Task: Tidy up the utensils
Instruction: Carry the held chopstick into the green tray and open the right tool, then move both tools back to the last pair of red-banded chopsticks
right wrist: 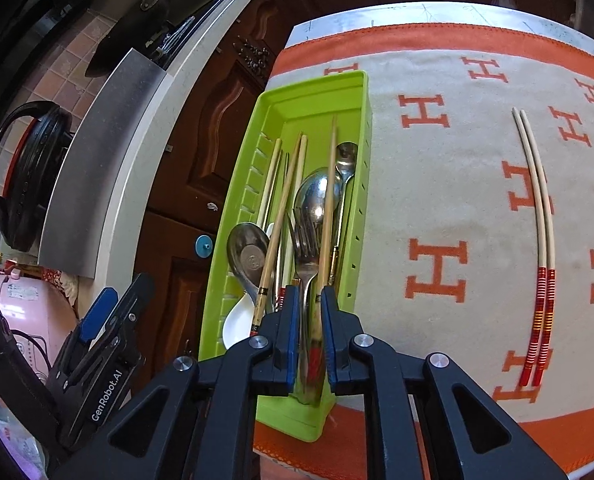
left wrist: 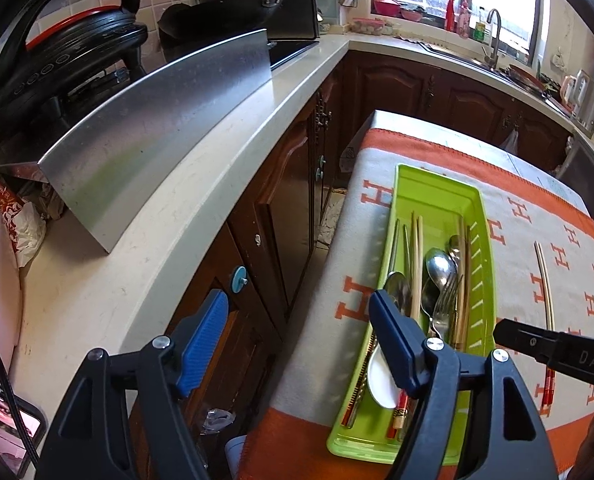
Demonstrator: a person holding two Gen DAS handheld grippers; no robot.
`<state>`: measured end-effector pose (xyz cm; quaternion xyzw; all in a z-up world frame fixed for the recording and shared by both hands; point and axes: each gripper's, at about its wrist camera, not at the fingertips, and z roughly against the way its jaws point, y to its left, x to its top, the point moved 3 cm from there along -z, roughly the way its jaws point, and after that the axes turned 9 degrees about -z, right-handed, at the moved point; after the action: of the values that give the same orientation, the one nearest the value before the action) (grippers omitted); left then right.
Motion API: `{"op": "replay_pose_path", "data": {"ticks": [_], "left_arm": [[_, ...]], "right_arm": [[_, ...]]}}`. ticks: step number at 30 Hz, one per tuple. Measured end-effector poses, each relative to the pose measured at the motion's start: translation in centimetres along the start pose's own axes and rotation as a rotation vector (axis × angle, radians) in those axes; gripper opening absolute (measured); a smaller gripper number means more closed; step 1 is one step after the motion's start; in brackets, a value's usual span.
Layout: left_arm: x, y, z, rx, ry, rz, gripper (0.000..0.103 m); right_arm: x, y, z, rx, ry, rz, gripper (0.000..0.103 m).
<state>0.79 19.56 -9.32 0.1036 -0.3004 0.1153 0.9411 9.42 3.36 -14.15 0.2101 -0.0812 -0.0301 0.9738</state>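
Over green utensil tray (right wrist: 359, 128), right gripper (right wrist: 309, 334) jaws narrow around fork (right wrist: 305, 264) handle and bamboo chopstick (right wrist: 329, 200); grasp unclear. Left gripper (left wrist: 297, 344) released, empty.

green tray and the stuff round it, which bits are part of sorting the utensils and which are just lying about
Part of the job:
green tray
fork
spoons
chopsticks in the tray
chopstick pair on the cloth

Just lying about:
pan
steel sheet
tap
black cooker
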Motion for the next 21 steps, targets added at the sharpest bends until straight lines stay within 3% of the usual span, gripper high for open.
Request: {"op": "replay_pose_path", "data": {"ticks": [9,21], "left_arm": [[-0.5,-1.7,0.3,-0.013,0.005,-0.038,0.078],[-0.8,-4.8,1.2,-0.032,0.016,-0.103,0.078]], "right_arm": [[-0.2,-1.9,2.0,-0.038,-0.066,0.018,0.015],[-0.5,-5.7,5.3,-0.046,-0.132,0.01,0.016]]}}
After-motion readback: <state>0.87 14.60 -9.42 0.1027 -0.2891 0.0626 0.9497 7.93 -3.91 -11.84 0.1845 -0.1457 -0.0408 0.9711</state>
